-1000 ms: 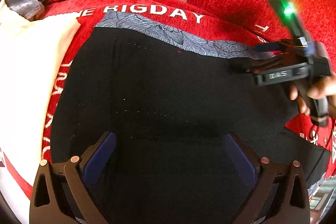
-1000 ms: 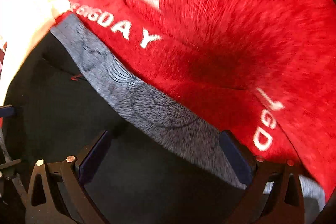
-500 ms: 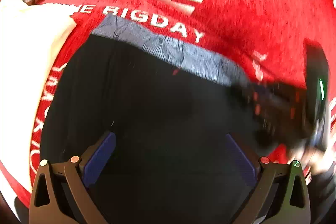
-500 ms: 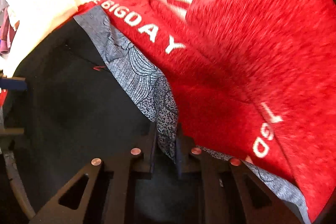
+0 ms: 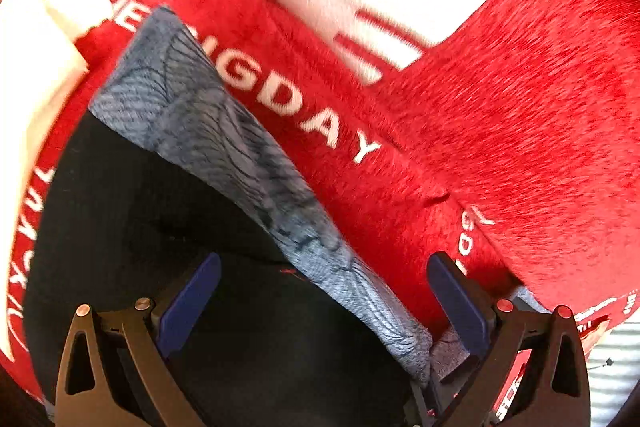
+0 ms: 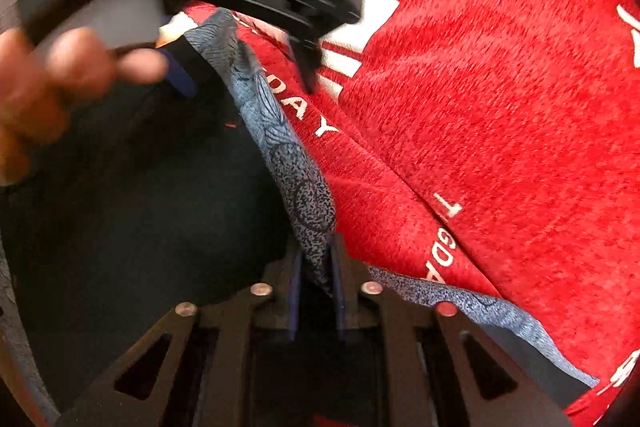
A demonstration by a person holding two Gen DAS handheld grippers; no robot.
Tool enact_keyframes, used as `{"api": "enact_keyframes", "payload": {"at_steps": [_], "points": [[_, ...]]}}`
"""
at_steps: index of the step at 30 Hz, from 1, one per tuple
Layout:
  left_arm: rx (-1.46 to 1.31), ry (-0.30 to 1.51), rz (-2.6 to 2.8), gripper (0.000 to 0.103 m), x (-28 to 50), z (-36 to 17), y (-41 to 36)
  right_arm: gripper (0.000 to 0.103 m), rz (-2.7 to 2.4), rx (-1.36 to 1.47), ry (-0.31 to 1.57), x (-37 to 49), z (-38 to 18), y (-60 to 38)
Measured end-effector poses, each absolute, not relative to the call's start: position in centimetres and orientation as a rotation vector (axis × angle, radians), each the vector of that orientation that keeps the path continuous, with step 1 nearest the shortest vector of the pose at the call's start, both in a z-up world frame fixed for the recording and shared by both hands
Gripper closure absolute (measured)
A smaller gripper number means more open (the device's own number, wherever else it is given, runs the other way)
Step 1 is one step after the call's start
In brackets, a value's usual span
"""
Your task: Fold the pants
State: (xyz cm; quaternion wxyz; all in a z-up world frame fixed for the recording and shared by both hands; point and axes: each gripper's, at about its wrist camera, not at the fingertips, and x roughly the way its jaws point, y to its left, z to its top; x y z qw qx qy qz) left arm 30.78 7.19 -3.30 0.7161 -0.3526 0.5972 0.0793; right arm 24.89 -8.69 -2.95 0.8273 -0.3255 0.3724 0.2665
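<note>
Red blanket (image 5: 520, 115) under black pants (image 5: 168, 227), cream cloth (image 5: 36, 51) beside.

Bright warm light, red blanket (image 5: 500, 131) saturated, white cloth (image 5: 32, 59) blown out. Motion blur throughout; hand (image 6: 48, 83) smeared. Strong fisheye bending, dark vignette corners. Black pants (image 5: 160, 227) detail lost.

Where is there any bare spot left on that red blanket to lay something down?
The open stretch is the plain red blanket right of the white lettering, beyond the grey patterned waistband. It is crowded on the left: black pants fill the middle, cream cloth borders them, and the left gripper hangs over the waistband that the right gripper pinches.
</note>
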Motion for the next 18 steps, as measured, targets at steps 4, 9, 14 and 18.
{"api": "enact_keyframes", "payload": {"at_steps": [4, 9, 14, 18], "points": [[-0.759, 1.339, 0.215, 0.076, 30.8, -5.0, 7.3, 0.101, 0.567, -0.674, 0.777, 24.2, -2.2, -9.1], [-0.781, 1.254, 0.146, 0.096, 28.6, -3.6, 7.7, 0.102, 0.581, -0.658, 0.813, 23.7, -1.9, -9.7], [-0.716, 1.256, 0.142, 0.098, 28.4, -3.2, 7.2, 0.096, 0.612, -0.540, 0.860, 23.6, -0.6, -11.0], [-0.681, 1.232, 0.135, 0.098, 27.9, -2.6, 6.4, 0.039, 0.597, -0.476, 0.872, 26.0, 0.4, -12.4]]}}
